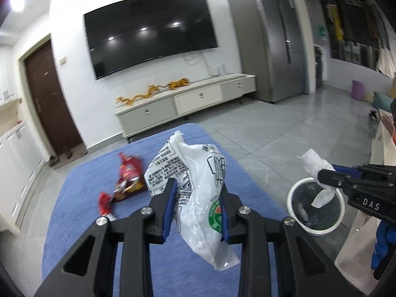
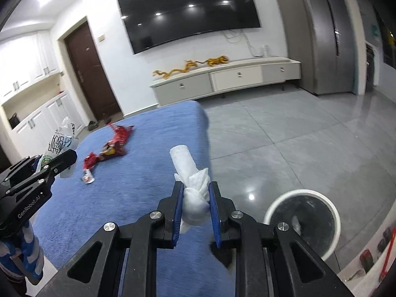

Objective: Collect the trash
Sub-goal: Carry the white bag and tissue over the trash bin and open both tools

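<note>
Nearest, at 6 o'clock in the left wrist view, the left gripper (image 1: 196,198) is pinching a white plastic bag (image 1: 195,188) with black print and a green round logo; the bag hangs free between its blue pads, above the table. In the right wrist view, also at 6 o'clock, the right gripper (image 2: 195,205) is pressed onto a twisted wad of white tissue (image 2: 191,188), one rolled end poking forward.

Just beyond, at 4 o'clock from the right gripper, a white-rimmed trash bin (image 2: 303,221) with a dark liner stands on the floor beside the table; something pale already lies inside, too blurred to name. From the left view the tissue appears to hang over the bin's mouth, so that drop looks close.

Farther out, at 10 o'clock, a torn red snack wrapper (image 2: 111,146) and a small scrap (image 2: 87,178) lie on the blue table (image 2: 138,198) cover, untouched. So 2 pieces are in hand and at least 2 remain.

The table's right edge runs close beside the bin. Past it, grey tiled floor (image 2: 284,136) lies open toward a TV cabinet (image 2: 230,78), a wall-mounted TV (image 2: 188,10) and a tall fridge (image 2: 324,34).
</note>
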Motion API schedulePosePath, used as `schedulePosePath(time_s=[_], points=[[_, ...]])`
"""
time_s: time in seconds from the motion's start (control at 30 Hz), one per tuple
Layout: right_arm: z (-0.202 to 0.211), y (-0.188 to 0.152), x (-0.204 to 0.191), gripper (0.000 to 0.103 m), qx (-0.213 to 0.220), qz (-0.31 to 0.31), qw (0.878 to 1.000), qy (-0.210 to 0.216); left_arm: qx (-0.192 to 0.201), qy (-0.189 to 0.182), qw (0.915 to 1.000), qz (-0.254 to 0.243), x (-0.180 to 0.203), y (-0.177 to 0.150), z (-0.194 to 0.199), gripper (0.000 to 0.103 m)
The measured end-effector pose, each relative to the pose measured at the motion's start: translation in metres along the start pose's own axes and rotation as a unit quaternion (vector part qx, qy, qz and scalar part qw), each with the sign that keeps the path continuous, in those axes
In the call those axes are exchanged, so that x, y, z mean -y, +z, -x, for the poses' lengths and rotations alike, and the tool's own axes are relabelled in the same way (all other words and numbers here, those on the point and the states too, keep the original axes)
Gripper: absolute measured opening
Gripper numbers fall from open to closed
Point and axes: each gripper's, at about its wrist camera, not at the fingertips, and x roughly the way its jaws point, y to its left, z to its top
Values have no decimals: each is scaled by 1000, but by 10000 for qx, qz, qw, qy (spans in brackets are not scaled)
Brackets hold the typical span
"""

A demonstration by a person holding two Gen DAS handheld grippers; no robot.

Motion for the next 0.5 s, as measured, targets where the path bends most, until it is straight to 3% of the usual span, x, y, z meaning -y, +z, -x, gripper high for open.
schedulePosePath(time_s=[0.5], points=[[13,-13,93,19,-11,-857,9937,-726,-18,-808,9935,-803,103,27,-42,29]])
